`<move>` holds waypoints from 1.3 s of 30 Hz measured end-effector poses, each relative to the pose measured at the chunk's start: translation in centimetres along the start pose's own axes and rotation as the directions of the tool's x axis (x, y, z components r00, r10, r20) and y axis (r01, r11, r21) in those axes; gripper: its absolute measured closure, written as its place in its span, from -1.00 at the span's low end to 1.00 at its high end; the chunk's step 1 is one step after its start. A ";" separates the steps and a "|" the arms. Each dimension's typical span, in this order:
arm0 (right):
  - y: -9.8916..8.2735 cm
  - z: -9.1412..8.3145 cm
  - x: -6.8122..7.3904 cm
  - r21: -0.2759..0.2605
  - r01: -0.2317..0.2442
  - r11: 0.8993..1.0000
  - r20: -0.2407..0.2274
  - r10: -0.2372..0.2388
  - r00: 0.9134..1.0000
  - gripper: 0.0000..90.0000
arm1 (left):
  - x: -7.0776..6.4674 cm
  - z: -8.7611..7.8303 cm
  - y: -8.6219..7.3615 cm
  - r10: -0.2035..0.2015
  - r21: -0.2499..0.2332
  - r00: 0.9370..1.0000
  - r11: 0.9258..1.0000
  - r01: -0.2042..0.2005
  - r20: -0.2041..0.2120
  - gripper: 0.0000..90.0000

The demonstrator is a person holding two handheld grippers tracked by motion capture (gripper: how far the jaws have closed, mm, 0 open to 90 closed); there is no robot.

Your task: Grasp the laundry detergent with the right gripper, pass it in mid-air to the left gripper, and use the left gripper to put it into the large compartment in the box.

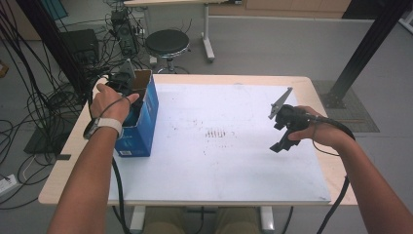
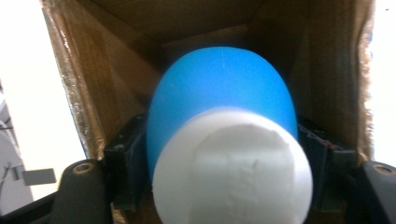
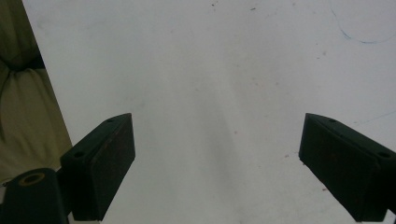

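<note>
Reaching into the open top of the blue box [image 1: 143,124] at the left of the high view, the left gripper [image 1: 127,90] is sitting low between the cardboard walls, with the left hand [image 1: 111,102] wrapped around its body and a watch strap showing at the wrist. In the left gripper view, a blue object [image 2: 219,93] with a rounded top and a white foam-like end [image 2: 233,168] is lying between the two black jaws, filling the middle of the frame, and the brown inner walls of the box are closing in around it on every side. The jaws are sitting right against both flanks of the blue object; whether the pads are pressing on it or just flanking it, I cannot tell from here. The right gripper [image 1: 282,131] is hovering over the right part of the white mat [image 1: 219,161], held in the right hand [image 1: 316,131], well apart from the box. In the right gripper view its jaws are standing spread wide, one at the lower left and one at the lower right of the frame, with bare white mat between them and nothing in their grasp. The mat is covering most of the wooden table [image 1: 63,170], and a round stool [image 1: 168,44] is standing beyond the table's far edge at the upper middle.
</note>
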State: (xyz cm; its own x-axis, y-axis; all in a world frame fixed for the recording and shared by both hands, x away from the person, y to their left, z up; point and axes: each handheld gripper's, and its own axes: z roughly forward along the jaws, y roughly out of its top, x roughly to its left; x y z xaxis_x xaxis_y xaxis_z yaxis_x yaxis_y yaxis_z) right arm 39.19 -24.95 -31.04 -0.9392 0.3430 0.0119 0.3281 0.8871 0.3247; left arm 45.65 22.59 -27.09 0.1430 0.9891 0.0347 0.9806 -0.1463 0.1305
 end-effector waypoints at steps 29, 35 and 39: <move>0.0 -0.3 0.4 -0.007 0.006 1.000 -0.001 -0.006 1.000 -0.76 | 1.3 -3.6 -0.7 0.065 -0.055 0.997 0.997 -0.062 0.039 -0.77; 0.1 -0.5 0.5 -0.002 -0.001 1.000 0.004 0.001 1.000 -0.76 | 1.0 -5.1 -0.7 0.118 -0.075 0.992 0.991 -0.114 0.046 -0.79; 0.0 -0.7 0.3 -0.004 -0.010 1.000 0.011 0.010 1.000 -0.77 | 0.5 -6.7 -0.8 0.160 -0.092 0.986 0.984 -0.155 0.048 -0.80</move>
State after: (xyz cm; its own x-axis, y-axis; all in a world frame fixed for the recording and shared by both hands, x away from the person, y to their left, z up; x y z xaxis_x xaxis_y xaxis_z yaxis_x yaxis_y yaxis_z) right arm 38.81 -25.08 -30.35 -0.9349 0.3549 0.0050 0.3367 0.8825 0.3284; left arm 44.07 23.10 -20.55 0.3039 0.9527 0.0078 0.9300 -0.2985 0.2145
